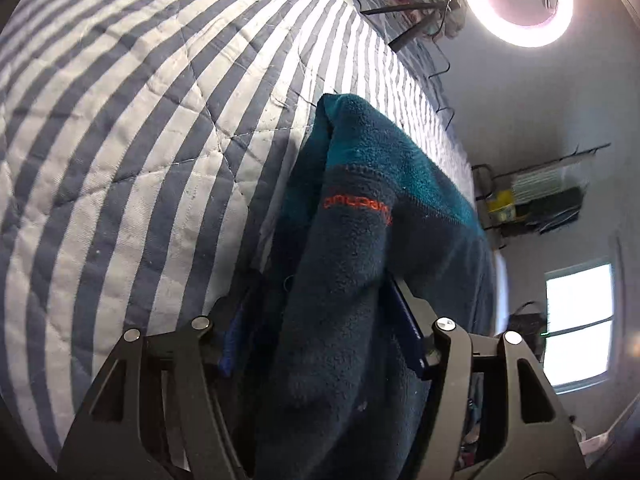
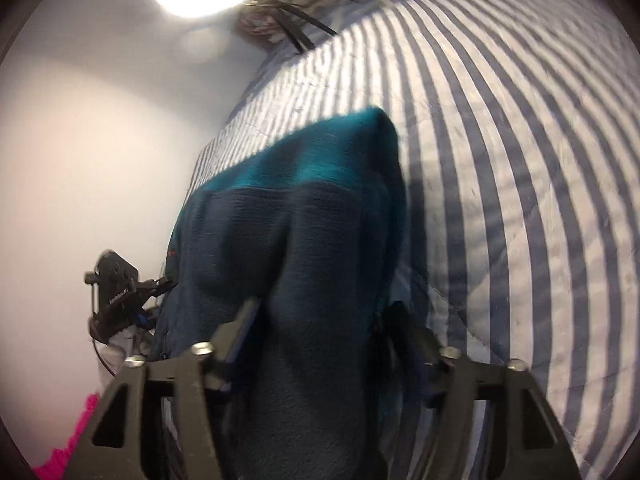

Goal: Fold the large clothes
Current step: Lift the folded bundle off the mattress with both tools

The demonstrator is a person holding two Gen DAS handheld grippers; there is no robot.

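Observation:
A dark navy and teal fleece garment [image 1: 360, 200] with orange lettering lies bunched on the striped quilt [image 1: 120, 160]. My left gripper [image 1: 320, 312] is open, and a thick fold of the fleece fills the gap between its blue-padded fingers [image 1: 408, 320]. In the right wrist view the same fleece [image 2: 300, 220] runs up between the fingers of my right gripper [image 2: 320, 316], which is also open around it. The body of the left gripper [image 2: 116, 292] shows at the fleece's left edge. The cloth hides the fingertips of both grippers.
The blue and white striped quilt [image 2: 520, 160] covers the bed on the far side of the fleece. A ring light [image 1: 520, 0] glares above, with dark hangers [image 1: 400, 12] and patterned cloth near it. A bright window [image 1: 580, 320] and cluttered shelf [image 1: 540, 196] stand right; pink fabric [image 2: 68, 452] lies lower left.

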